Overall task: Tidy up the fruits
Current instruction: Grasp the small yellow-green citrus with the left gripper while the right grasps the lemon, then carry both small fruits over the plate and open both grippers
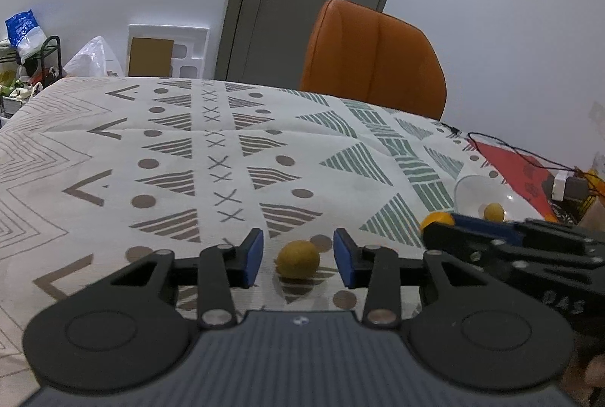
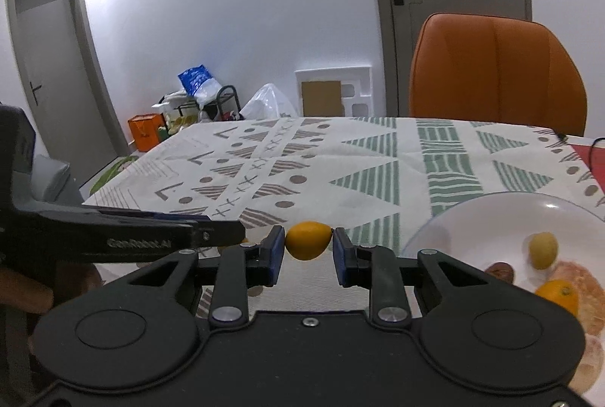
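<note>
My left gripper (image 1: 298, 257) is open, its blue pads on either side of a small dull-yellow fruit (image 1: 298, 259) that lies on the patterned tablecloth; they do not touch it. My right gripper (image 2: 309, 248) is shut on a small orange fruit (image 2: 308, 240), held above the cloth just left of the white bowl (image 2: 472, 218). The bowl holds a yellow fruit (image 2: 543, 250), an orange fruit (image 2: 559, 295), a brown one (image 2: 500, 272) and a large pale one (image 2: 584, 284). In the left wrist view the right gripper (image 1: 440, 221) holds the orange fruit (image 1: 436, 219) beside the bowl (image 1: 476, 187).
An orange chair (image 1: 372, 61) stands at the table's far edge. A red mat (image 1: 510, 161) with black cables and a white charger (image 1: 561, 185) lies at the right. The left gripper's body (image 2: 124, 235) crosses the left of the right wrist view. Doors and bags stand behind.
</note>
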Tool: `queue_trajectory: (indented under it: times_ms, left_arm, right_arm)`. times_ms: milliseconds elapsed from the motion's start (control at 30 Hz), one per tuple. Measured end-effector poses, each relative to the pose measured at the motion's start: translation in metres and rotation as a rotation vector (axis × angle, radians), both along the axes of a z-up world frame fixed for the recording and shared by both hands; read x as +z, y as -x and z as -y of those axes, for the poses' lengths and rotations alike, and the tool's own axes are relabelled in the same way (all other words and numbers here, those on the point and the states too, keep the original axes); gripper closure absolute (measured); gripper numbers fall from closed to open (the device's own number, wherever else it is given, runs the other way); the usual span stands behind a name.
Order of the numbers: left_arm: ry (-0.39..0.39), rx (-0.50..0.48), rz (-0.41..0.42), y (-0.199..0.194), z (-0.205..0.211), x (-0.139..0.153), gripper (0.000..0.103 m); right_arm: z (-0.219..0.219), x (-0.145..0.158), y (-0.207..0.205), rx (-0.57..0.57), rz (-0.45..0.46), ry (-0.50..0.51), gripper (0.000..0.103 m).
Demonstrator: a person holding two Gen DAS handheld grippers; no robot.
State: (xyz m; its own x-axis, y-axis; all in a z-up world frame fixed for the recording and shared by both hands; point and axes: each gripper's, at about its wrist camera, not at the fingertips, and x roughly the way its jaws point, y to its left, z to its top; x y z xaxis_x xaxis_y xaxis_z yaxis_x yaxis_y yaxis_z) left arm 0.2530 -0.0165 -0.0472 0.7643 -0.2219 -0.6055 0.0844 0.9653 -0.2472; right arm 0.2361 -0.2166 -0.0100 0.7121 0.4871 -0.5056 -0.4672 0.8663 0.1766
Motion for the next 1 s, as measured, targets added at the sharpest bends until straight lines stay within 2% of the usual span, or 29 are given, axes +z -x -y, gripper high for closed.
queue_trajectory:
  times_ms: [200, 333, 400, 500, 1000]
  left_arm:
    - [-0.018, -0.002, -0.013, -0.003, 0.008, -0.005, 0.064]
    - [-0.029, -0.004, -0.021, -0.007, 0.014, -0.008, 0.07]
    - [-0.042, -0.001, -0.026, -0.009, 0.017, -0.01, 0.078]
    - [-0.051, 0.004, -0.026, -0.008, 0.021, -0.008, 0.078]
    - [-0.057, -0.096, 0.056, 0.004, 0.067, 0.025, 0.078]
  right_arm:
    - [0.016, 0.006, 0.005, -0.038, 0.014, -0.008, 0.077]
    - [0.027, 0.008, 0.008, -0.067, 0.021, -0.013, 0.077]
    - [0.034, 0.009, 0.01, -0.082, 0.025, -0.014, 0.077]
    - [0.046, 0.009, 0.012, -0.109, 0.027, -0.02, 0.077]
    - [0.095, 0.002, 0.013, -0.243, 0.028, -0.047, 0.077]
